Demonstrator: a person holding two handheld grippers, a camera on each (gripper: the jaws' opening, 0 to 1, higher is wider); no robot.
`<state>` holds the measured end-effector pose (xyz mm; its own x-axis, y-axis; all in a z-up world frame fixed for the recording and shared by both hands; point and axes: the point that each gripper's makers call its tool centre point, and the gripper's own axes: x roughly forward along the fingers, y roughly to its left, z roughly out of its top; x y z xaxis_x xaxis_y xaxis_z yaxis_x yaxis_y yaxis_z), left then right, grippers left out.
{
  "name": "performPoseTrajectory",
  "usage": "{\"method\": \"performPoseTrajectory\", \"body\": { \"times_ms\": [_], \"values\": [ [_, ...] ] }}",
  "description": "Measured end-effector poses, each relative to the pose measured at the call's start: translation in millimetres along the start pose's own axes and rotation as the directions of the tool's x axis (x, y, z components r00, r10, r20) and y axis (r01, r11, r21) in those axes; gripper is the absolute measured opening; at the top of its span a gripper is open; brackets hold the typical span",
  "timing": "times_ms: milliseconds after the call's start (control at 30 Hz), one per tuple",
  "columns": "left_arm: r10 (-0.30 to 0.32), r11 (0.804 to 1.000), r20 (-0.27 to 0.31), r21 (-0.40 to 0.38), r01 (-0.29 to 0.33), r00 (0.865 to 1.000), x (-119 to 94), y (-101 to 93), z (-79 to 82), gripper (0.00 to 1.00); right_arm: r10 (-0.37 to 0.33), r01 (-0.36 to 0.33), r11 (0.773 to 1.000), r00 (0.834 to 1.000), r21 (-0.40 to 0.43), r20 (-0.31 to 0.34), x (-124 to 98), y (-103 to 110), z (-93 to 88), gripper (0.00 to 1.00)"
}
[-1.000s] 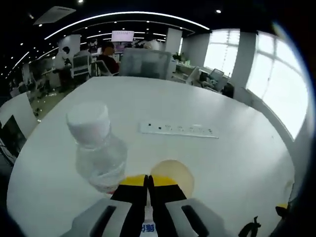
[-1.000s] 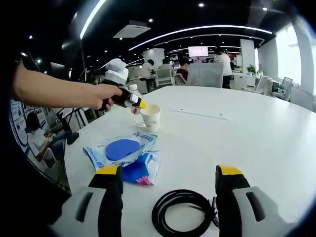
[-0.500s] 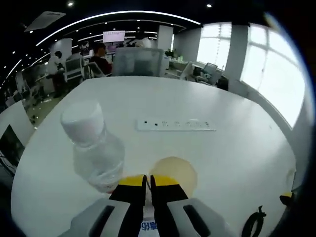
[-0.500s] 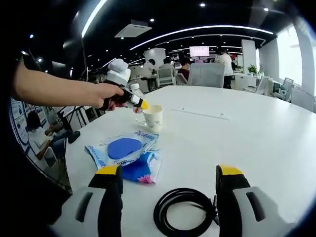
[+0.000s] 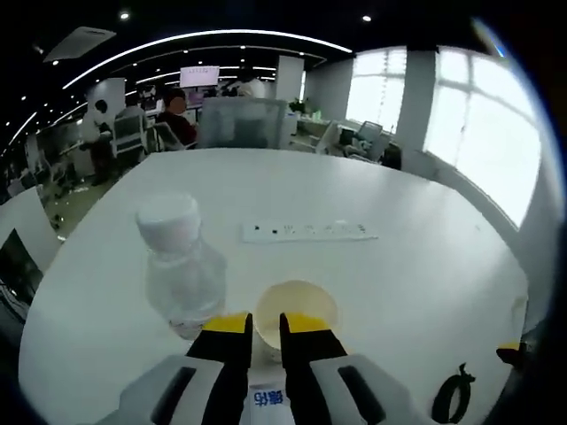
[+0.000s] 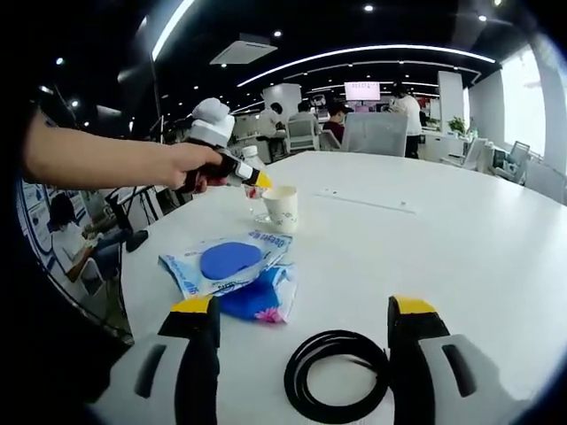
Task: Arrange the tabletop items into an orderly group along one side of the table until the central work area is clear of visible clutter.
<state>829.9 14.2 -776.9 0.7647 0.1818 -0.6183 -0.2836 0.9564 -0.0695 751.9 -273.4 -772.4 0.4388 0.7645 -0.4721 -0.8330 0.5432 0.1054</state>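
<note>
White round tabletop (image 6: 461, 230) carries the clutter; the left gripper (image 5: 264, 326), jaws slightly parted, straddles the cream paper cup's (image 5: 295, 307) rim beside a clear plastic bottle (image 5: 182, 270). Likely next: pinching the cup. The right gripper (image 6: 304, 312) hangs wide open over a coiled black cable (image 6: 337, 375)

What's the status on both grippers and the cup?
Left gripper parted at paper cup rim, bottle alongside. Right gripper open, empty, over cable coil. Blue packets mid-table.
</note>
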Motion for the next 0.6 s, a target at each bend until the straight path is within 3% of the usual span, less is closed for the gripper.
{"method": "performPoseTrajectory", "body": {
  "times_ms": [400, 600],
  "values": [
    [-0.104, 0.985, 0.129, 0.148, 0.084, 0.986, -28.4, -14.2, 8.5, 0.28, -0.033, 0.032, 0.999, 0.999, 0.017, 0.039, 0.6, -10.9, 13.0, 0.79],
    [-0.159, 0.971, 0.141, 0.199, 0.129, 0.977, -45.1, -24.1, 0.1, 0.35, -0.038, 0.037, 0.999, 0.998, 0.005, 0.048, 3.0, -13.8, 18.8, 0.84]
  ]
}}
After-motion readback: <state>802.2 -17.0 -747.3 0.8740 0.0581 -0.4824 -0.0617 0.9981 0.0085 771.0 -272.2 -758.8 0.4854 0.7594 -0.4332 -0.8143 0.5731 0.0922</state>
